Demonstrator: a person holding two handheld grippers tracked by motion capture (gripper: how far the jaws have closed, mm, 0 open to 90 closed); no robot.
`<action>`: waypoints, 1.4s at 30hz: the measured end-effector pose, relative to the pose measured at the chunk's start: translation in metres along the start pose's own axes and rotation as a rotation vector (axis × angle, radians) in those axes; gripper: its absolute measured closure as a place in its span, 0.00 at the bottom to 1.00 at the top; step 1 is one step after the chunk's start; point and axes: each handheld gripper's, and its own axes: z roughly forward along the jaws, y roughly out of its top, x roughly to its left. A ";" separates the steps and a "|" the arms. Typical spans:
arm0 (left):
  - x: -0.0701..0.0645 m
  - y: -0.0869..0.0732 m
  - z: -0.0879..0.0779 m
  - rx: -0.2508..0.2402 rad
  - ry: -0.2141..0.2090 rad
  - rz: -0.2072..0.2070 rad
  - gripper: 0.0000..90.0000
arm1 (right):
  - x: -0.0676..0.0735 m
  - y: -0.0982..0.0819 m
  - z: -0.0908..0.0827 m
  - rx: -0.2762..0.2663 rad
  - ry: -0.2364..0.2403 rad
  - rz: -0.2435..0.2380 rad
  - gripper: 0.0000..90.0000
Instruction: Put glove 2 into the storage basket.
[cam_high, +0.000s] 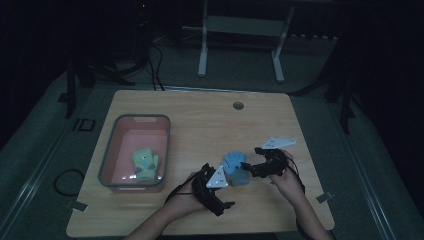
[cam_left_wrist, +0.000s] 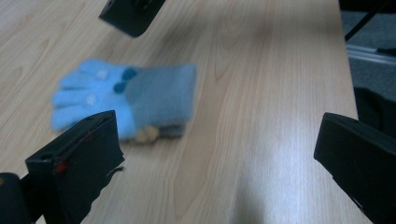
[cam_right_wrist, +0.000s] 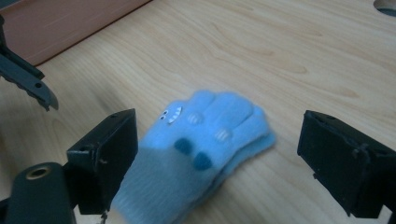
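A light blue glove (cam_high: 235, 167) with a grey-blue cuff and dark blue dots lies flat on the wooden table (cam_high: 200, 120), right of centre. My left gripper (cam_high: 226, 183) is just left of it and open; in the left gripper view the glove (cam_left_wrist: 126, 100) lies ahead near the left jaw, not between the jaws (cam_left_wrist: 219, 144). My right gripper (cam_high: 256, 168) is at the glove's right side, open. In the right gripper view the glove (cam_right_wrist: 205, 144) lies on the table between the wide-apart jaws (cam_right_wrist: 217, 147), untouched.
A pink bin with a grey rim (cam_high: 107, 150) stands at the table's left and holds a yellow-green glove (cam_high: 145, 164). Its wall (cam_right_wrist: 70, 23) shows beyond the blue glove. A cable hole (cam_high: 238, 105) sits near the far edge. A white stand (cam_high: 240, 30) is behind the table.
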 end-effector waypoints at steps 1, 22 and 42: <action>0.001 0.001 0.000 -0.004 -0.007 -0.002 0.01 | -0.002 0.001 0.001 0.000 0.004 -0.001 0.14; 0.017 0.024 0.045 0.052 0.014 0.113 0.23 | -0.024 0.010 0.037 0.086 0.004 0.114 0.27; 0.026 0.009 0.068 0.111 0.017 0.144 0.44 | -0.025 -0.006 0.065 0.162 -0.047 0.076 0.35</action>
